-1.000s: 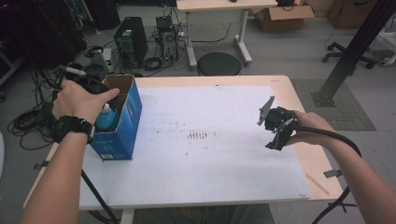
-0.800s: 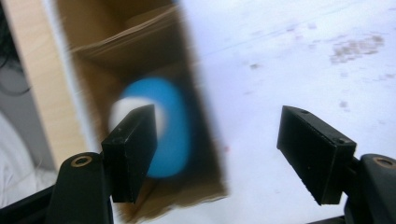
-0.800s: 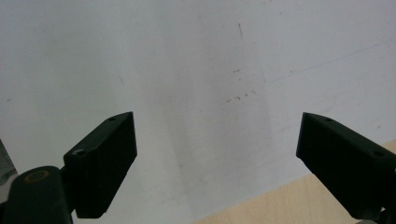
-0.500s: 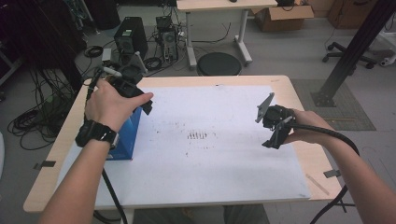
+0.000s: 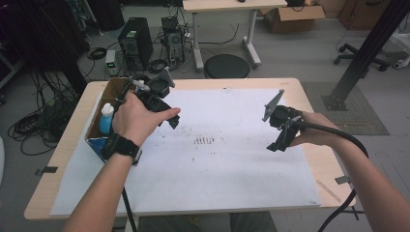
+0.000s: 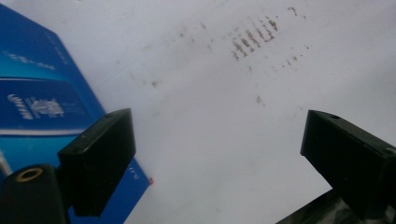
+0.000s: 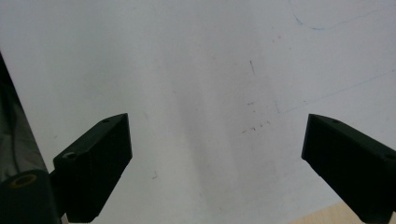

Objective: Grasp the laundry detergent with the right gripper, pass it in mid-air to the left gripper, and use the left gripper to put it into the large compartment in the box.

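Since the earlier frame the left gripper point(image 5: 167, 113) has come up out of the blue box point(image 5: 99, 142) and swung toward the table's middle, empty; the right gripper point(image 5: 280, 140) has barely shifted.

High view: blue box stands open-topped at the table's point(image 5: 290, 84) left edge, near the far-left corner, partly on the white paper sheet point(image 5: 227, 179). A white-capped blue bottle point(image 5: 106, 118) stands upright inside it, by appearance just set there, which would explain the left hand point(image 5: 138, 121) backing off. Right gripper hovers near the right edge, idle, likely kept out of the way. Wide bare paper lies between the two grippers; the smudge marks point(image 5: 205, 141) are flat, no obstacle.

Left gripper view: jaws spread wide, nothing between them. Box wall point(image 6: 42, 107) just beside the left jaw; clear sheet point(image 6: 224, 140) ahead.

Right gripper view: jaws wide apart, empty, above bare paper point(image 7: 210, 93); wooden table edge point(image 7: 345, 217) at lower right, so little room outward.
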Tool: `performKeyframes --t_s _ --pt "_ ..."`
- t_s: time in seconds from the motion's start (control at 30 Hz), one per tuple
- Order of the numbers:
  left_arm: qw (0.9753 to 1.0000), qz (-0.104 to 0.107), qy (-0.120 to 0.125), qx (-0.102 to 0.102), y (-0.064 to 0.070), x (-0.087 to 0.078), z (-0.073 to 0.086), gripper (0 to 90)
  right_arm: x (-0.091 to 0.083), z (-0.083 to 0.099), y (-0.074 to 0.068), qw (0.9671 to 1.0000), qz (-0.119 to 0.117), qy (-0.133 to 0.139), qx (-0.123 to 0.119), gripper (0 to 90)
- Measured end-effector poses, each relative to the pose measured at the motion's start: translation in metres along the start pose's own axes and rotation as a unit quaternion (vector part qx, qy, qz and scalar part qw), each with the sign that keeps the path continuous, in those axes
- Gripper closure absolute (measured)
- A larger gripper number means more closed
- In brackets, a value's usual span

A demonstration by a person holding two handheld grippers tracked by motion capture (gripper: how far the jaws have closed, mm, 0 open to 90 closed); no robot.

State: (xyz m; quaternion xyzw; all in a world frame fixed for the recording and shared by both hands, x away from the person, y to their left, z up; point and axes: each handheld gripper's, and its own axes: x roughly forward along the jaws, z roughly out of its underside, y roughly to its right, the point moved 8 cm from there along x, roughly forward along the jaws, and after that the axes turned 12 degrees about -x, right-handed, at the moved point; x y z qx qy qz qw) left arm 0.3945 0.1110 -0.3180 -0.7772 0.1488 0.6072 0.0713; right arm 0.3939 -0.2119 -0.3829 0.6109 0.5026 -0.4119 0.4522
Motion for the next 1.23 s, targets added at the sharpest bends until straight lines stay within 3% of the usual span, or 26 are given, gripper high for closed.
performKeyframes --t_s 0.23,0.43,0.73,1.23 --pt "0.9995 0.027 -0.011 0.008 0.012 0.016 0.003 6.8 -0.003 -0.003 0.000 0.9990 -0.025 0.033 0.018 5.3" --pt "0.9988 0.042 -0.013 0.021 0.022 0.022 0.003 5.0 -0.006 -0.004 0.000 0.9983 -0.028 0.046 0.021 4.8" --pt "0.9977 0.058 -0.018 0.031 0.029 0.023 0.004 4.9 -0.005 -0.002 -0.001 0.9986 -0.026 0.041 0.021 4.8" --pt "0.9974 0.063 -0.015 0.031 0.027 0.022 0.005 4.9 -0.004 -0.003 -0.001 0.9987 -0.025 0.041 0.021 4.5"
